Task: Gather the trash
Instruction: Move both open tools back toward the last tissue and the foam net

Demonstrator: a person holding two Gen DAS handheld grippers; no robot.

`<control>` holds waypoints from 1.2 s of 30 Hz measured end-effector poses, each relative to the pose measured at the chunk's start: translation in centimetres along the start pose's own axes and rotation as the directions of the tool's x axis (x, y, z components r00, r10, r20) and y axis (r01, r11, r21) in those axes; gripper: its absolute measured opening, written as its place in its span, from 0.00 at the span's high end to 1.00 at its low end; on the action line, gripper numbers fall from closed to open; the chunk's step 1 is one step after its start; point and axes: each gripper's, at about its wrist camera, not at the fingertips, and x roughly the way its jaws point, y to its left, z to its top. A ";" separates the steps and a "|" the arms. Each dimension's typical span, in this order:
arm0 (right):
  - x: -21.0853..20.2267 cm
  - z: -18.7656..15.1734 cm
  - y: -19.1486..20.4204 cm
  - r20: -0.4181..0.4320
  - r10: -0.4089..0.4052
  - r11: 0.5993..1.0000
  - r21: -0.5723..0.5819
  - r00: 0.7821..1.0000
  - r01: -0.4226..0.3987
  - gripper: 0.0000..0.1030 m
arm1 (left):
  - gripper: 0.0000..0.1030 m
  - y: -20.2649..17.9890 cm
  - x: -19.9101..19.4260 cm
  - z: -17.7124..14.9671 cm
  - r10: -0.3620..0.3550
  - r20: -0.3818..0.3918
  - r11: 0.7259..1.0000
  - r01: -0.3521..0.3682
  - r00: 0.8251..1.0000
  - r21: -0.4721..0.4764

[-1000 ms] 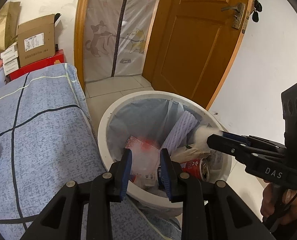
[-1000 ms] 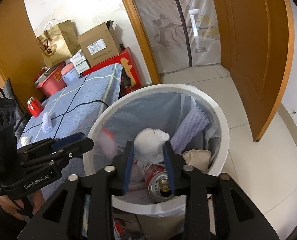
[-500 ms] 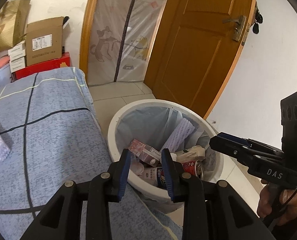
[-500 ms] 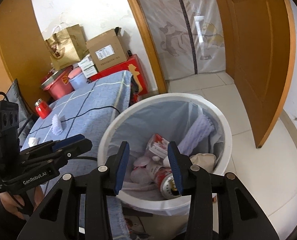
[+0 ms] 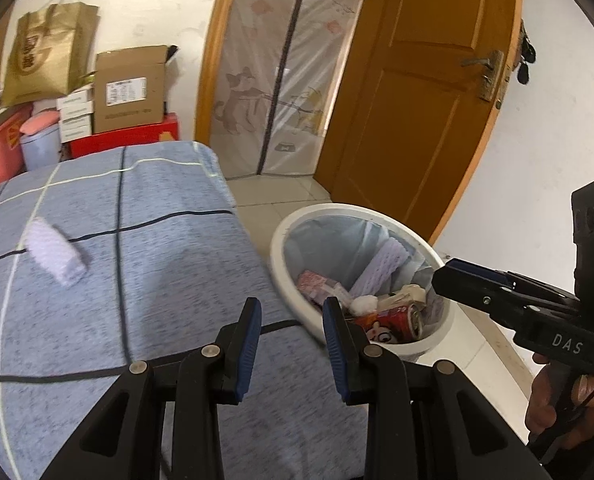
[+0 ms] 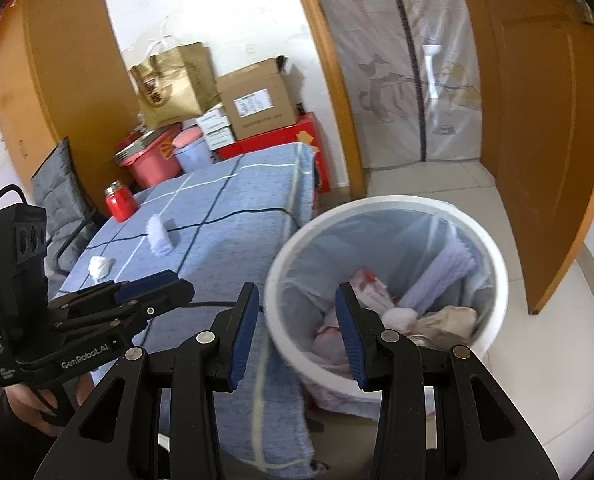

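Observation:
A white trash bin (image 5: pixel 289 224) with a clear liner stands on the floor beside the blue-clothed table (image 5: pixel 145 272); it also shows in the right wrist view (image 6: pixel 493 276). It holds a red can (image 5: pixel 393 320), a white wad, foam netting and wrappers. A white foam net sleeve (image 5: pixel 55 252) lies on the cloth, also in the right wrist view (image 6: pixel 159 236), with a crumpled white tissue (image 6: pixel 99 267) nearer. My left gripper (image 5: pixel 291 332) is open and empty over the table edge. My right gripper (image 6: pixel 297 328) is open and empty at the bin's near rim.
A red jar (image 6: pixel 117 201) stands on the table's far side. Cardboard boxes (image 5: pixel 131 88), a gold paper bag (image 5: pixel 49 60) and red tubs are stacked behind the table. An open wooden door (image 5: pixel 425 92) and a curtained doorway stand behind the bin. A grey chair (image 6: pixel 57 196) is at the left.
The right gripper opened and dropped the white wad into the bin. Both grippers have pulled back and swung left, from over the bin toward the table.

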 end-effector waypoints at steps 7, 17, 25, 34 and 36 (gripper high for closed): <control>0.3 -0.1 2.3 -0.006 0.041 0.998 -0.040 0.999 -0.042 0.60 | 0.69 1.9 -2.3 -0.9 0.047 0.028 0.998 -0.046 0.999 -0.036; 1.4 -0.4 5.1 -0.030 0.087 0.993 -0.081 0.996 -0.089 0.60 | 0.69 3.9 -4.8 -1.9 0.109 0.052 0.992 -0.105 0.993 -0.071; 2.7 -0.6 7.0 -0.054 0.121 0.985 -0.120 0.991 -0.126 0.60 | 0.69 6.3 -6.4 -2.5 0.169 0.061 0.981 -0.162 0.984 -0.108; 5.1 -0.3 9.6 -0.088 0.164 0.970 -0.165 0.982 -0.177 0.60 | 0.69 9.5 -7.4 -3.5 0.244 0.054 0.960 -0.234 0.968 -0.154; 5.7 -0.1 10.2 -0.095 0.174 0.967 -0.174 0.980 -0.189 0.60 | 0.69 10.6 -7.8 -3.7 0.268 0.052 0.952 -0.256 0.962 -0.169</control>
